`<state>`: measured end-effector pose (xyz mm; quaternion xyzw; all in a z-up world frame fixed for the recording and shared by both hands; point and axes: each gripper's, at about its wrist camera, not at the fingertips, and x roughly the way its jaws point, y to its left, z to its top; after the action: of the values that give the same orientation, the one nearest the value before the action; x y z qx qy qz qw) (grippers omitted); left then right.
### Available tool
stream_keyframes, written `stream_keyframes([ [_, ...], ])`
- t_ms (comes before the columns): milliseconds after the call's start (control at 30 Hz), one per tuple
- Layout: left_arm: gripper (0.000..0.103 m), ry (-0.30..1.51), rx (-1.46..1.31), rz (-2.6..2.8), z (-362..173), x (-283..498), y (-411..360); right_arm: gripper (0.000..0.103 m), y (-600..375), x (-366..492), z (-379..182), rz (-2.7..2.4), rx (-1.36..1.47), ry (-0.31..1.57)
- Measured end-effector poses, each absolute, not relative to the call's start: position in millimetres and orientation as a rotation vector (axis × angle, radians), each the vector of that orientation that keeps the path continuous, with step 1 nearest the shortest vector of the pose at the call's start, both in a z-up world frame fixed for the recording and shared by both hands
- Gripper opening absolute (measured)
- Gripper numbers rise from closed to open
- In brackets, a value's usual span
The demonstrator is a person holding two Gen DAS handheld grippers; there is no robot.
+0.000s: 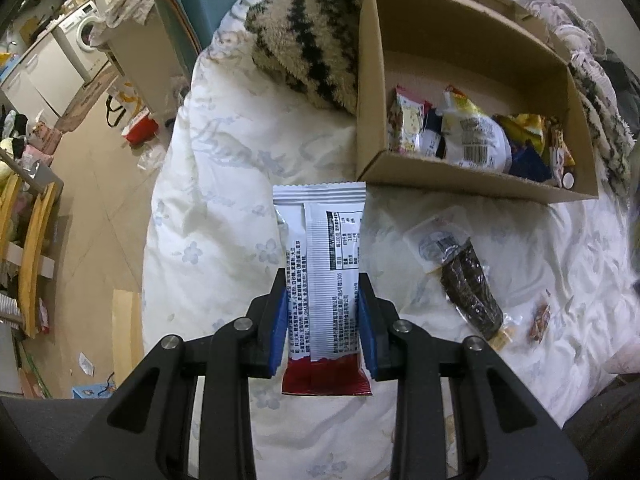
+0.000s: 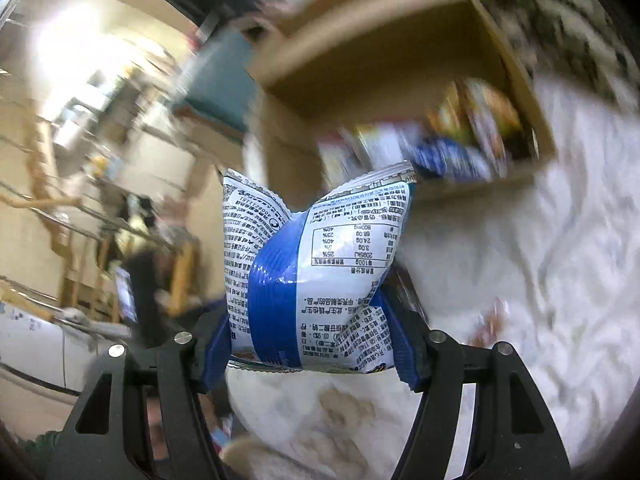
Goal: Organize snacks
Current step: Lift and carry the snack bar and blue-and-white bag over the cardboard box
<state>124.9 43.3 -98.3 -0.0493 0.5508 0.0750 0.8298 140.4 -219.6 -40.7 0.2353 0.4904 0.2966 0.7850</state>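
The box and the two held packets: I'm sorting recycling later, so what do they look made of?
The box looks like plain brown corrugated cardboard, matte, with folded flaps. The white and red packet in the left tool seems to be glossy plastic film with a crimped seam. The blue and white bag in the right tool looks like shiny, puffy plastic film.

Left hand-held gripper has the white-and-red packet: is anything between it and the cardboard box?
Nothing visible. The white-and-red packet is held above bare quilt, and the cardboard box lies just beyond, open on top. Its left half is bare; snacks fill the right.
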Motion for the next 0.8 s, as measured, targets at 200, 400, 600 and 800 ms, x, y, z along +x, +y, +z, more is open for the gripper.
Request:
stream_keyframes([
  [200, 0.027, 1.102, -0.124, 0.144, -75, 128, 44, 0.068, -249, 158, -28, 0.536, 0.559, 0.962],
  [400, 0.027, 0.945, -0.169, 0.102, -25, 150, 53, 0.068, -272, 174, -17, 0.47, 0.619, 0.888],
  [600, 0.027, 0.906, -0.194, 0.062, -3, 175, 50, 0.068, -273, 183, -21, 0.447, 0.646, 0.89],
  [800, 0.027, 0.896, -0.154, 0.018, -1, 194, 29, 0.068, -270, 204, -27, 0.423, 0.628, 0.91],
])
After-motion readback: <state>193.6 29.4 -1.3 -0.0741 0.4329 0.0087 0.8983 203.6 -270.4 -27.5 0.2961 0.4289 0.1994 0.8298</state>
